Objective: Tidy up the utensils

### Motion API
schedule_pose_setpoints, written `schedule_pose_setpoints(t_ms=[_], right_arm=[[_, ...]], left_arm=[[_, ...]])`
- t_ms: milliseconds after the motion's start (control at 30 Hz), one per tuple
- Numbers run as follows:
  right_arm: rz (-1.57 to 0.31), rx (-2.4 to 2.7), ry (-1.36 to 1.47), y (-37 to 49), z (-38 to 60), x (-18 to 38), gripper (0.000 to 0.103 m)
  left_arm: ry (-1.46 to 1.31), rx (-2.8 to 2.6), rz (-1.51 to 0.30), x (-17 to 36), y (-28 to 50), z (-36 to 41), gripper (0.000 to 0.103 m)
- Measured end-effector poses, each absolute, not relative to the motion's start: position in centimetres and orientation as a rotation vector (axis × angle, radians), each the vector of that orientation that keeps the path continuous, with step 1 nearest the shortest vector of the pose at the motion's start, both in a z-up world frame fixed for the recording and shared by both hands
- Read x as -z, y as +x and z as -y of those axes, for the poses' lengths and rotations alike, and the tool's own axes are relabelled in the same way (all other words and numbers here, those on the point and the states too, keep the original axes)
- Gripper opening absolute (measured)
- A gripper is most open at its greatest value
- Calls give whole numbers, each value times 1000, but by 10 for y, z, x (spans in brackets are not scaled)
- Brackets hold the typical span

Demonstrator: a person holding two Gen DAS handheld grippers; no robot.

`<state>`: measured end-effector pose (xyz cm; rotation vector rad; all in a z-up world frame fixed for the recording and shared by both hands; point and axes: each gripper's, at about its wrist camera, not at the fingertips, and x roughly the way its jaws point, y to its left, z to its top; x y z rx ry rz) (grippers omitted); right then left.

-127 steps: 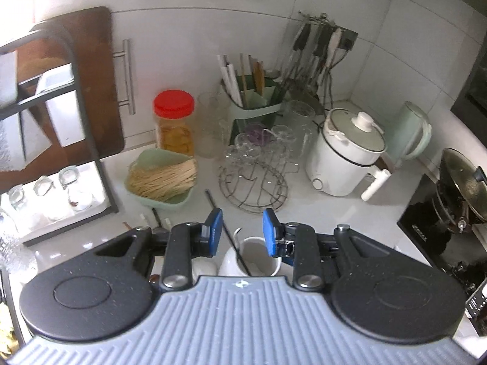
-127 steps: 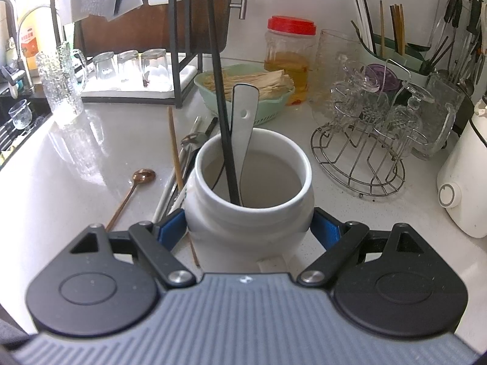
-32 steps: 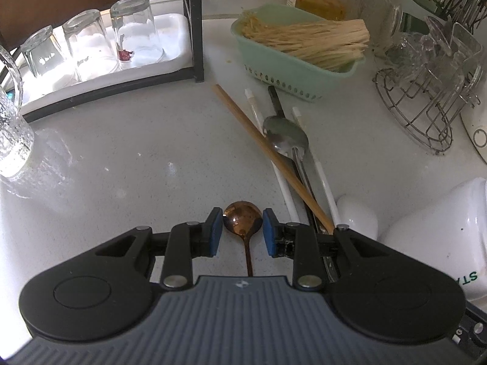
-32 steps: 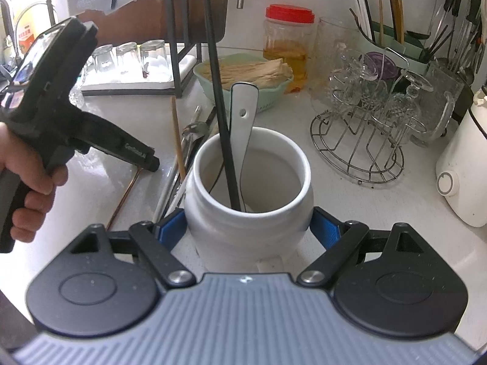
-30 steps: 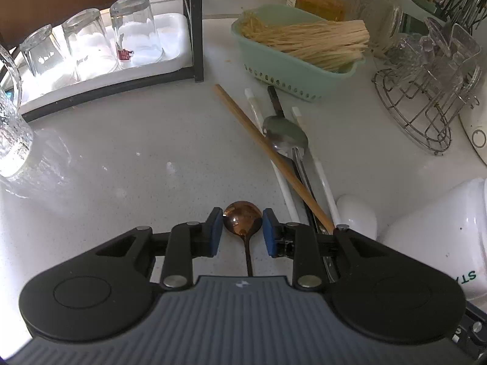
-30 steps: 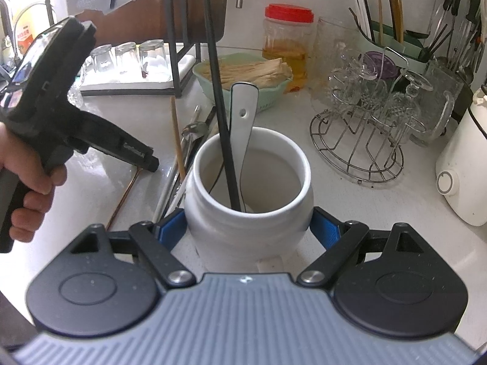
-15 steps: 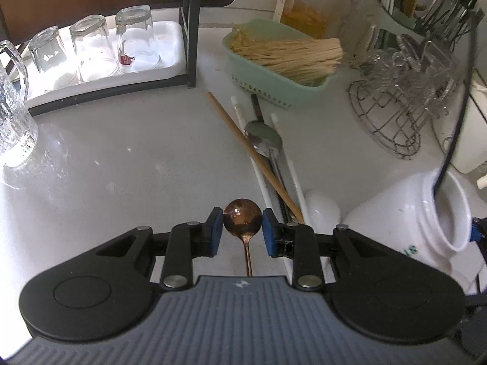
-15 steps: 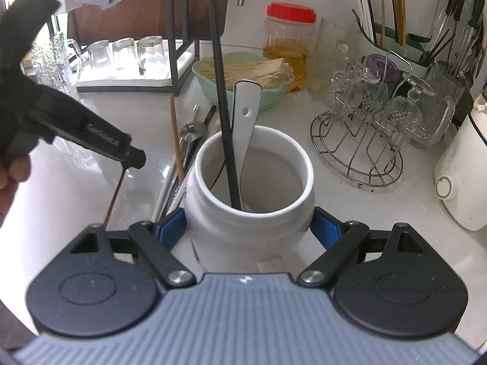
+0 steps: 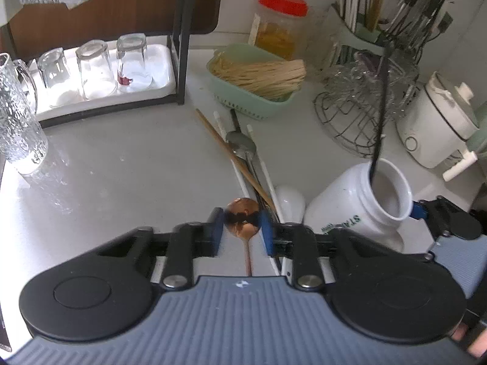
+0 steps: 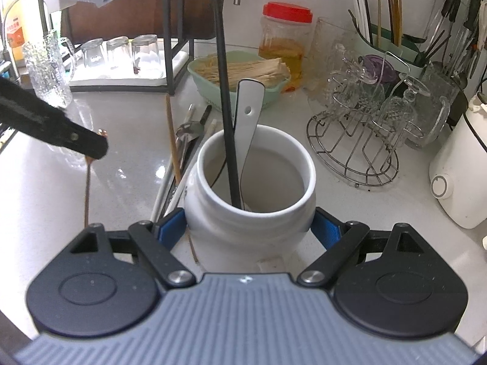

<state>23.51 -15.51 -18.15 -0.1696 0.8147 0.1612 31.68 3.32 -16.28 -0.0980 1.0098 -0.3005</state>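
Left claw [image 9: 242, 225] clamped on copper spoon [image 9: 242, 219], bowl visible in left view only; right claw [image 10: 248, 226] opening around white jar [image 10: 249, 213], jar interior visible in right view only.

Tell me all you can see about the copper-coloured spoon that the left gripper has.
The copper spoon looks like polished metal: a round, mirror-bright bowl and a thin straight handle. Its bowl sits between the blue pads of the left gripper, which is shut on it. In the right wrist view the handle hangs down below the fingers, over the white counter; whether its tip touches the counter cannot be told.
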Motion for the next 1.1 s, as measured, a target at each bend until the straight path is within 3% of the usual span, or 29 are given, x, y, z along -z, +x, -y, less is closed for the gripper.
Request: schedule_pose_setpoints(t_ms=[567, 700, 867, 1100], right_arm=[[-772, -253, -193, 231, 167, 183, 90], [-759, -267, -199, 230, 168, 184, 90], [-760, -306, -210, 232, 171, 183, 90], [-736, -361, -225, 231, 175, 185, 90]], left_arm=[[-90, 162, -1060, 189, 300, -57, 3], [-133, 87, -1091, 202, 305, -78, 12], [-229, -25, -1098, 213, 301, -102, 35], [-245, -75, -1087, 229, 291, -95, 38]])
